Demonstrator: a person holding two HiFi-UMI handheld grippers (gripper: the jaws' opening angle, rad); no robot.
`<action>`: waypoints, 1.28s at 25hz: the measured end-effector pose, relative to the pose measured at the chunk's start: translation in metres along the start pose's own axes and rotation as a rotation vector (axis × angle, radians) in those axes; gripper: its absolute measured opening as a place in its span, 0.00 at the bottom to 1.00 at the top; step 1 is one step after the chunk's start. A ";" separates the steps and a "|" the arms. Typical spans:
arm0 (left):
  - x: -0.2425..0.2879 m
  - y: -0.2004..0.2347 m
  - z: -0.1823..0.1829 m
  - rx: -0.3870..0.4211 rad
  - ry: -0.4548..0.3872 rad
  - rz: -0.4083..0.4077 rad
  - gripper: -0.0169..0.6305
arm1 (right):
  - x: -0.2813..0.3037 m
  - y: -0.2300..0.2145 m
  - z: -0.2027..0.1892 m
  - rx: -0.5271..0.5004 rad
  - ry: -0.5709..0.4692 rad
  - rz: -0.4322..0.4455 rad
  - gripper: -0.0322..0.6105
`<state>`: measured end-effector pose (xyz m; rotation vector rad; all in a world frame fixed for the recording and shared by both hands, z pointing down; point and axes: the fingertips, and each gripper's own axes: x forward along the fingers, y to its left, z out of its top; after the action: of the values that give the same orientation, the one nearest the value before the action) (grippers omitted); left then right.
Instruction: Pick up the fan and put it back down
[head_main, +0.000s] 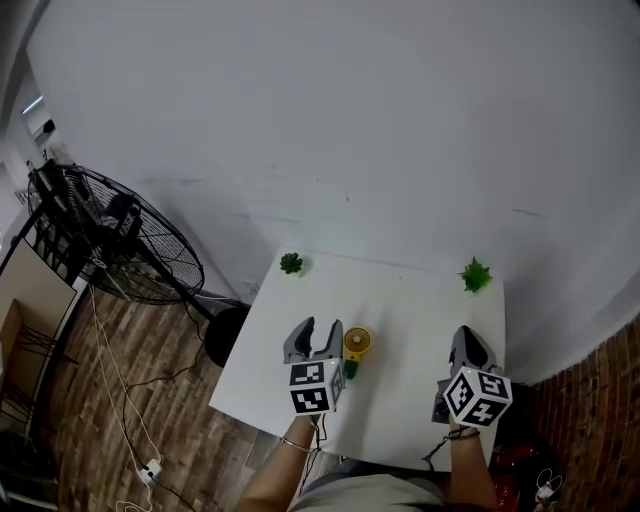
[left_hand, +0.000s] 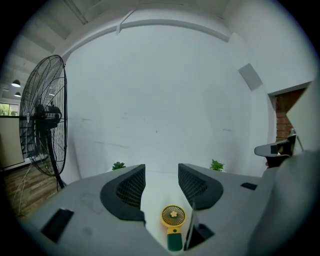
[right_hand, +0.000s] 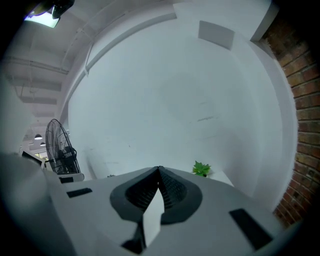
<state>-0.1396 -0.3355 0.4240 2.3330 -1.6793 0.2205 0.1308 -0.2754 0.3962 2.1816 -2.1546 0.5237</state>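
My left gripper (head_main: 318, 330) is wide apart by the fan (head_main: 356, 346) on the counter (head_main: 400, 300), my right gripper (head_main: 469, 338) is pressed together, nothing lifted yet.

The green handle of the small yellow round handheld fan (head_main: 356, 343) is partly hidden behind the left gripper (head_main: 320, 326). Left of that fan, a black round floor-fan base (head_main: 224, 336) is partly covered by the white tabletop (head_main: 410, 300).
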 end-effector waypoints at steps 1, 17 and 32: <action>0.000 0.000 0.000 -0.002 0.001 0.004 0.32 | 0.002 0.001 0.000 -0.003 0.002 0.007 0.05; 0.010 -0.017 -0.042 -0.003 0.115 -0.016 0.32 | 0.010 -0.014 -0.033 0.027 0.097 0.023 0.05; 0.017 -0.030 -0.132 0.005 0.296 -0.043 0.33 | 0.013 -0.032 -0.114 0.083 0.264 0.001 0.05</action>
<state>-0.1024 -0.3032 0.5512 2.2075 -1.4852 0.5327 0.1372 -0.2581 0.5136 2.0156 -2.0290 0.8622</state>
